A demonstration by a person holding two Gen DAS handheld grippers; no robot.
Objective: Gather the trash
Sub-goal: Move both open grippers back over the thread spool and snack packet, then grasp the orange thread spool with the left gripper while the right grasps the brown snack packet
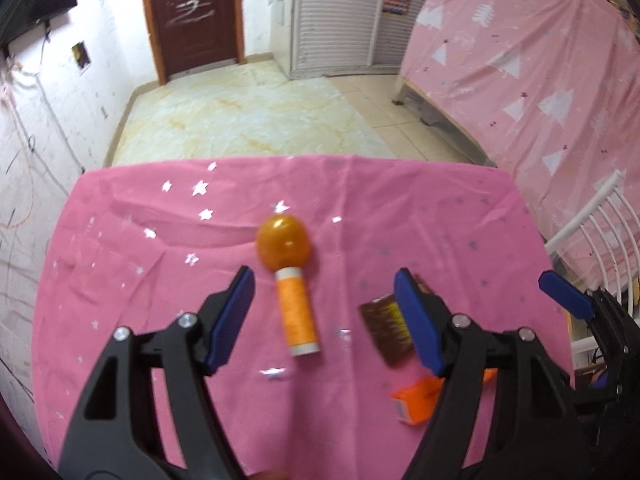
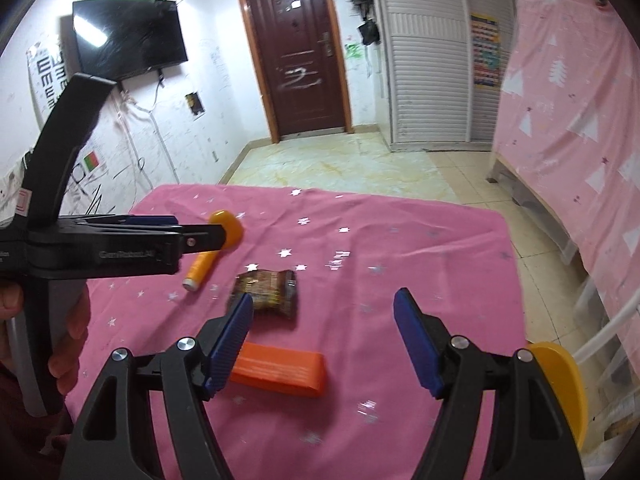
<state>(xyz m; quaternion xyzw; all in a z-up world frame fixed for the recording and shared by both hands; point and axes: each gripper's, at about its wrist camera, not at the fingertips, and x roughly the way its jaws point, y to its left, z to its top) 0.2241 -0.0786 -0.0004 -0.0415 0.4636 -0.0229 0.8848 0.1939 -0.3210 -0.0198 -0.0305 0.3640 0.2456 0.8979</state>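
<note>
An orange bottle [image 1: 294, 280] with a round amber cap lies on the pink star-print tablecloth [image 1: 140, 248], between and just ahead of my open left gripper [image 1: 324, 320]. A brown snack wrapper [image 1: 382, 326] and an orange box [image 1: 416, 398] lie by its right finger. In the right wrist view my open right gripper [image 2: 324, 340] hovers above the orange box [image 2: 280, 368], with the wrapper [image 2: 268, 290] just beyond and the bottle [image 2: 204, 266] partly hidden behind the left gripper's body [image 2: 120, 248]. Both grippers are empty.
A yellow object [image 2: 564, 384] sits at the table's right edge. A white metal chair [image 1: 596, 232] stands right of the table. A bed covered in pink cloth [image 1: 540, 72] lies beyond. Tiled floor and a brown door [image 2: 300, 52] are ahead.
</note>
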